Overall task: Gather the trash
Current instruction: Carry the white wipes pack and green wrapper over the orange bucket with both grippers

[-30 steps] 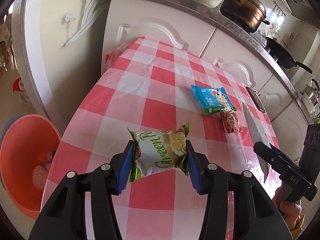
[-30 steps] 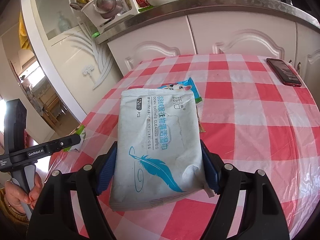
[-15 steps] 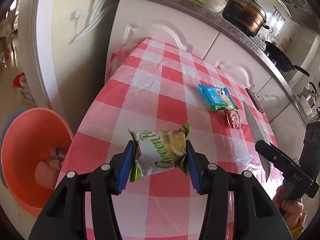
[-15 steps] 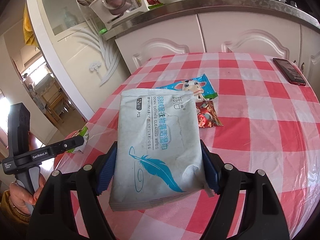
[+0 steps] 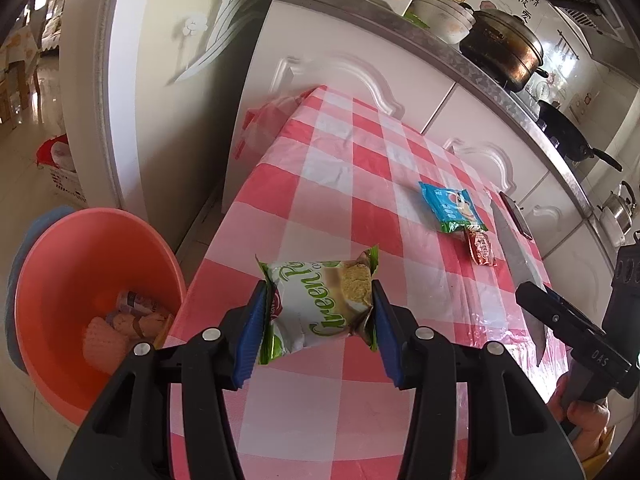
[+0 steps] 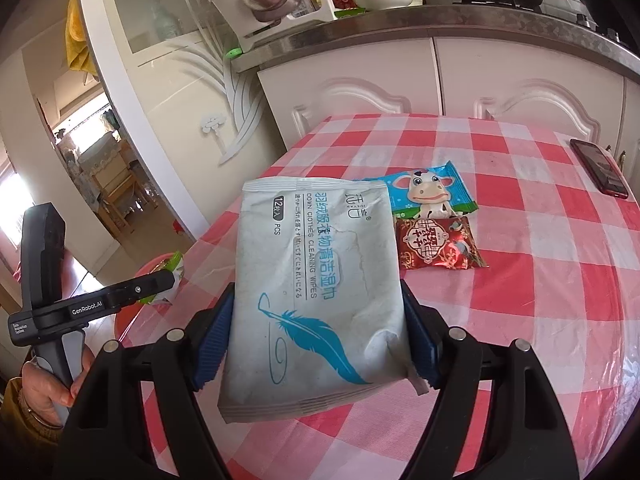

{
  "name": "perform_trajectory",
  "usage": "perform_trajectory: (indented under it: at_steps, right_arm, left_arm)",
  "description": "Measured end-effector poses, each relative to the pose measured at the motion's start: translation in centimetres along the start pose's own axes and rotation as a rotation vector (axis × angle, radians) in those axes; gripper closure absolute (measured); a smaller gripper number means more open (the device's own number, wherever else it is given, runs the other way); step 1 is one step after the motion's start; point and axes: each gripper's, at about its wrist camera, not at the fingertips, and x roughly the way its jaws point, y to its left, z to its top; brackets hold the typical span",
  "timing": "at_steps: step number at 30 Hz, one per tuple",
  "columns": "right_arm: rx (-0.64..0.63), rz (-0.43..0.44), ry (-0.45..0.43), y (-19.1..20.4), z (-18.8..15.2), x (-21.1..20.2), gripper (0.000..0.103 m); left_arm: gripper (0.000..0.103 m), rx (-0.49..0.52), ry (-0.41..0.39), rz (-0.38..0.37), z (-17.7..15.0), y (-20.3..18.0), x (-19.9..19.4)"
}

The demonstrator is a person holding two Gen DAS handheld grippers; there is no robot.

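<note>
My left gripper (image 5: 318, 334) is shut on a green and white cracker packet (image 5: 320, 306), held above the table's left edge. Below and to its left on the floor stands an orange basin (image 5: 68, 280) with some wrappers inside. My right gripper (image 6: 316, 340) is shut on a white wet-wipes pack (image 6: 316, 280) with a blue feather print, lifted over the red checked tablecloth (image 6: 540, 300). On the cloth lie a blue cow-print wrapper (image 6: 426, 192) and a red snack packet (image 6: 438, 248), side by side.
A dark phone (image 6: 600, 168) lies at the table's far right. White cabinets (image 5: 320, 80) and a counter with pots (image 5: 504, 48) stand behind the table. A doorway opens at the left (image 6: 100, 172). A hand (image 6: 44, 384) holds the other gripper's handle.
Both grippers have drawn back and to the left with their packs. The basin shows more fully in the left wrist view, and the red packet has come out from behind the wipes pack.
</note>
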Motion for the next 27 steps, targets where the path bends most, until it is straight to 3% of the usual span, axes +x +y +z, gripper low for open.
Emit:
perform_trajectory:
  at_steps: [12,27]
  right_arm:
    - [-0.055,0.04,0.044,3.2,0.5,1.8,0.027]
    - [-0.194,0.176,0.125,11.0,2.1,6.0,0.027]
  left_arm:
    - [0.052,-0.061,-0.033,0.044,0.1,4.0,-1.9]
    - [0.052,-0.189,-0.103,0.191,0.2,12.5,-6.2]
